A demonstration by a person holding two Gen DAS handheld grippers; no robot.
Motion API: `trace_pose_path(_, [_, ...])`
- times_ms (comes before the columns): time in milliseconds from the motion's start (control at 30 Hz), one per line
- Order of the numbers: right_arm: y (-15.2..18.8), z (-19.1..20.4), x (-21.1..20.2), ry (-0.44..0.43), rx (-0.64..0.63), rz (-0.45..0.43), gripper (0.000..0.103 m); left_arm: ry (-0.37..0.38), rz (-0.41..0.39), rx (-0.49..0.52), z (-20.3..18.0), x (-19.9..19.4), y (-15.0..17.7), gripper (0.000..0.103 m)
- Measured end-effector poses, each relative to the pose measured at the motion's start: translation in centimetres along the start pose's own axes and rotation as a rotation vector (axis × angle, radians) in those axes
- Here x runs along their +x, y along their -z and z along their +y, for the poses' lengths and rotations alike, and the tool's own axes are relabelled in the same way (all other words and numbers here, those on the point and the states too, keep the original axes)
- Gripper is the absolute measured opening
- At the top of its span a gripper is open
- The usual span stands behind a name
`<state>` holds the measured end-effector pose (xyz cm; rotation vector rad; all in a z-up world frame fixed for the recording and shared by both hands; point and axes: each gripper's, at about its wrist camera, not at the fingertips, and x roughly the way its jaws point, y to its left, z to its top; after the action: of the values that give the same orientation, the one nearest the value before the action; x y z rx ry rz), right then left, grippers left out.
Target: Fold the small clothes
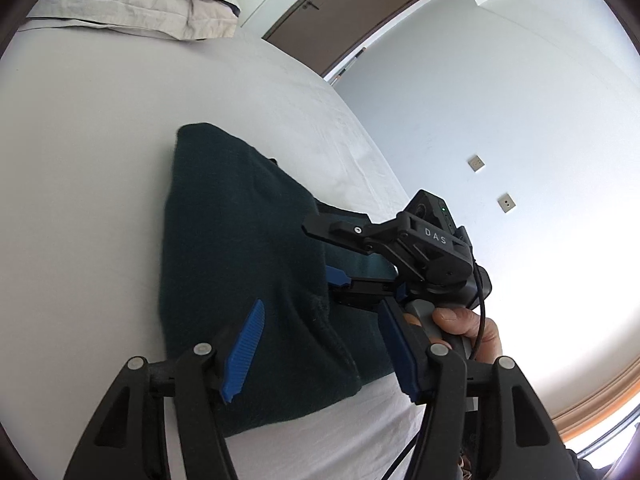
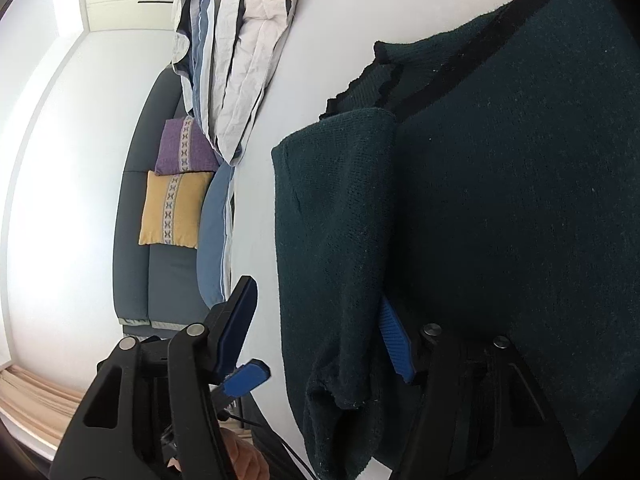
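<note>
- Bed (image 1: 100, 160): one, white sheet, the biggest thing in both views. It carries everything named below except the sofa and the door.
- Sweater (image 1: 240, 260): one, dark green knit, lying on the bed's near part, partly folded. In the right wrist view one folded panel lies over the body of the sweater (image 2: 500, 200), and a ribbed dark band runs along its far edge.
- Sofa (image 2: 136, 220): one, dark grey, beside the bed's far side; two cushions on it, one purple (image 2: 184, 148), one yellow (image 2: 172, 208).
- Pillows (image 1: 132, 4): a stack at the bed's head, pale grey and blue-edged; exact count unclear.
- Door (image 1: 340, 12): one, brown, beyond the bed's far corner.
- Left gripper (image 1: 324, 356): over the sweater's near edge, jaws apart, blue pads clear of the knit; nothing pressed between them.
- Right gripper (image 2: 320, 320): at the sweater's side, jaws apart. The folded panel hangs between its fingers; one blue pad sits just beside the cloth, the other stands off it over the bed. Not clamped.
- Hand (image 1: 468, 328): one bare hand on the right gripper's handle.
</note>
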<state>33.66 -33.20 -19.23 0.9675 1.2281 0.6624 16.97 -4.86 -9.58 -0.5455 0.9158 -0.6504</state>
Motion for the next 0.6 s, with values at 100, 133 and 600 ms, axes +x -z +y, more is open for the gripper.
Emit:
trace_pose_path(100, [0.3, 0.4, 0.8, 0.061, -0.006, 0.018, 0.045, -0.032, 0.003, -0.031, 1.6, -0.4, 0.2, 0.062])
trace_pose_path(133, [0.3, 0.6, 1.1, 0.085, -0.006, 0.019, 0.042, -0.036, 0.007, -0.048, 2.1, -0.3, 0.3, 0.062])
trace_pose_path(600, [-0.4, 2.4, -3.6, 0.291, -0.127, -0.046, 0.011, -0.011, 0.008, 0.005, -0.8, 0.2, -0.1, 0.062])
